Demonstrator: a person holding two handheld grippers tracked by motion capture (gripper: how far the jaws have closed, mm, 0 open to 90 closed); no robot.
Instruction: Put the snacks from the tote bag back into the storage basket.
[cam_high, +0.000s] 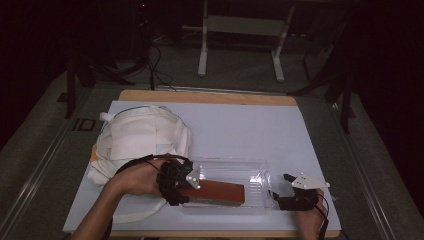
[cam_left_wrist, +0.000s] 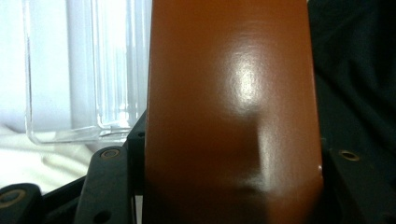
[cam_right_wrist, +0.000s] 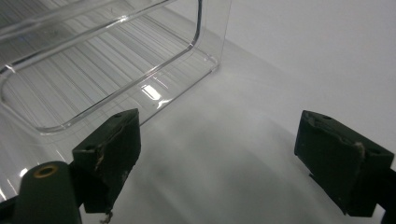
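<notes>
**Brown box held over a clear bin, right gripper waiting open**

A long brown box (cam_high: 217, 192) with a glossy, smooth face lies lengthwise in or just over the near side of a clear plastic bin (cam_high: 255, 172); whether it rests on the bin's floor cannot be told. The left gripper (cam_high: 176, 184) has its fingers (cam_left_wrist: 109, 186) clamped on the box's end at 9 o'clock, one on each long side. In the left gripper view the shiny face of the box (cam_left_wrist: 233, 112) rises between them.

Judging by its flat faces and straight edges, the box is stiff and will not sag when held by one end. The sheen suggests a slippery skin, so a firm grip across the narrow width seems wise. Held by one end, it may tip at the far end. Its weight cannot be told.

The bin looks rigid, thin-walled and light, so it is likely to slide if pushed. At its 3 o'clock end the right gripper (cam_high: 286, 192) rests on the white surface (cam_high: 240, 130), fingers (cam_right_wrist: 109, 154) spread wide with nothing between them, just beside the bin's corner (cam_right_wrist: 205, 60).

At 10 o'clock from the bin lies a soft white cloth bag (cam_high: 140, 140).
</notes>
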